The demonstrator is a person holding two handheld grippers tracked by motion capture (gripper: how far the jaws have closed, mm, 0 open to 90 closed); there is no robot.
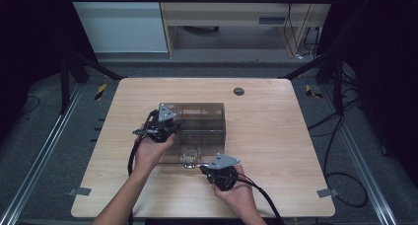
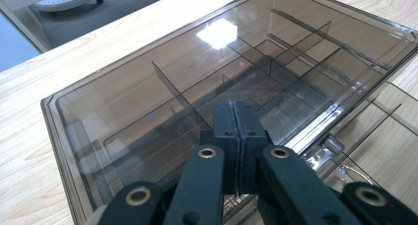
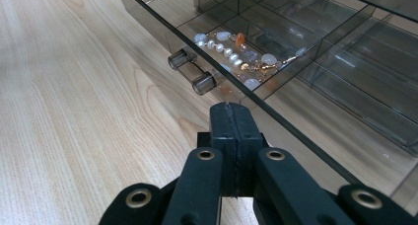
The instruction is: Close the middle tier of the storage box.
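Smoked-plastic organizer box [image 1: 199, 124] sits near the middle of the wooden worktop [image 1: 266, 136], its hinged lid standing open toward the far side and its divided tray lying toward the person. Thin partitions split the box into many small compartments. One compartment at the near edge of the box holds a string of pearl-like and orange beads [image 3: 236, 57], and the box's clear two-knob latch [image 3: 192, 72] sticks out from the front wall just beside that compartment.

The left gripper [image 1: 160, 126] hangs at the left side of the box, over the left end of the raised lid. In the left gripper view its two black jaws [image 2: 236, 131] are pressed flat together with nothing between them, and their tips lie in front of the tinted lid panel; whether they touch the panel I cannot tell.

The right gripper [image 1: 220, 173] is at the near edge of the box, just short of the front wall and to the right of the latch. In the right gripper view its jaws [image 3: 231, 131] are likewise fully closed and empty, pointing at the box's front rim, with the latch and the beads just beyond the tips. Bare worktop lies under them.
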